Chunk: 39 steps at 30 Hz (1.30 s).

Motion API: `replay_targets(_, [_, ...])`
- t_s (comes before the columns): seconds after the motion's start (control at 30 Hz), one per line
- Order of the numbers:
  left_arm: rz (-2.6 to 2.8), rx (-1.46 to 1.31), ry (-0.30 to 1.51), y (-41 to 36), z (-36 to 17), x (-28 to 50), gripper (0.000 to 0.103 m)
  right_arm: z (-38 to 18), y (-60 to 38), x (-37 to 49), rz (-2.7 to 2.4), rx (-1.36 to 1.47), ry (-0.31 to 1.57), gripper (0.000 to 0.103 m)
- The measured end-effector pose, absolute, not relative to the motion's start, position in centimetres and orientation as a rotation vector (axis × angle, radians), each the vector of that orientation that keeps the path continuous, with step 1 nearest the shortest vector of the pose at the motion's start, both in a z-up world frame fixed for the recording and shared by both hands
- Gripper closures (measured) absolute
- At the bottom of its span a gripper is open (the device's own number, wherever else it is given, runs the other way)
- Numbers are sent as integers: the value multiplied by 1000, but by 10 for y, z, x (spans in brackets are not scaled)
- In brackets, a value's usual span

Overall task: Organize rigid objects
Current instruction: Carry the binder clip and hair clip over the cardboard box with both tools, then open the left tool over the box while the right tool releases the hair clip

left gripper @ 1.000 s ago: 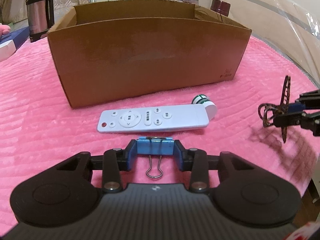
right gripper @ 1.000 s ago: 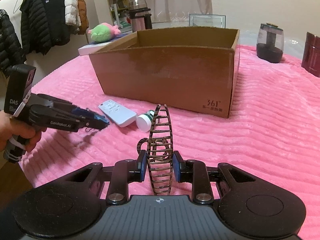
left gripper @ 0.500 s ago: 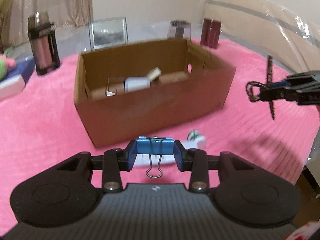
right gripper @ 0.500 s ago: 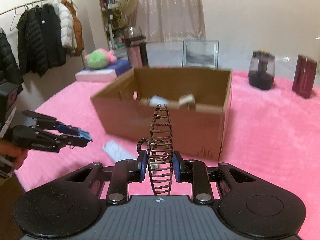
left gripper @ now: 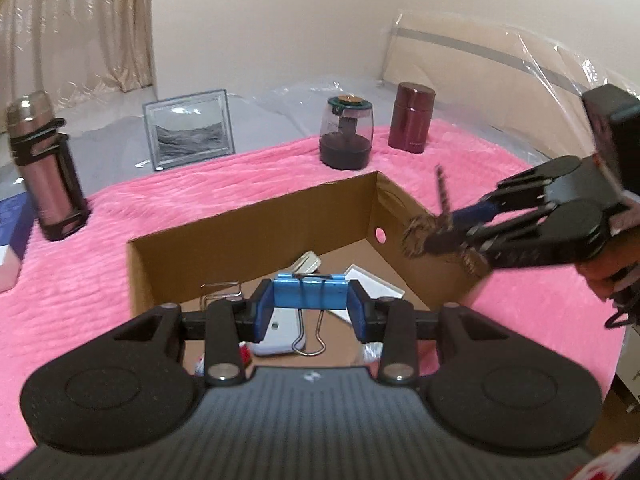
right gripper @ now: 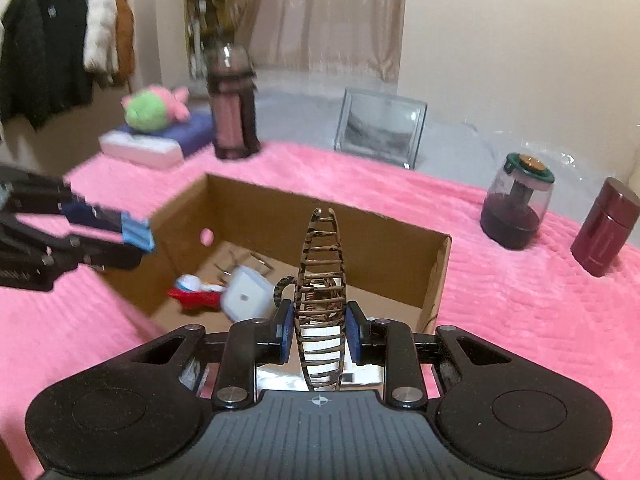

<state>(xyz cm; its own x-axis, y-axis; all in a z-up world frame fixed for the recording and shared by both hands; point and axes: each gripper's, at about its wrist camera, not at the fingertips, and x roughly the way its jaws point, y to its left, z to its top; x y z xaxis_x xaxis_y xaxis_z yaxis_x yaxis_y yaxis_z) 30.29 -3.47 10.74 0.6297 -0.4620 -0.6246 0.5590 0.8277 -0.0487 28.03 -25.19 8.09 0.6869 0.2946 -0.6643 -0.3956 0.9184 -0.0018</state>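
Two grippers are hovering above the open cardboard box (left gripper: 256,236). I am clamping a blue binder clip (left gripper: 309,296) in the left gripper (left gripper: 310,312) over the near rim. My right gripper (right gripper: 320,326) is pinching a tortoiseshell hair claw (right gripper: 322,280) upright above the uncrowded right half of the box floor.

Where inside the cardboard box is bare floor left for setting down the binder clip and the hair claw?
In the cardboard box, bare floor runs along the far wall and right-hand corner. The near-left part is crowded: white block, red-and-white item.
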Motion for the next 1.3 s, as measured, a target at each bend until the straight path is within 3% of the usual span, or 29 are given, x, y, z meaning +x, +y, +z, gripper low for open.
replay_targets(0.53, [-659,309,939,-92,29,368,69,20,-230,339,412,-354,951,80])
replay_targets(1.3, [-631,307,1002,-93,15,380,69,10,-228,350,417,-357,990,80])
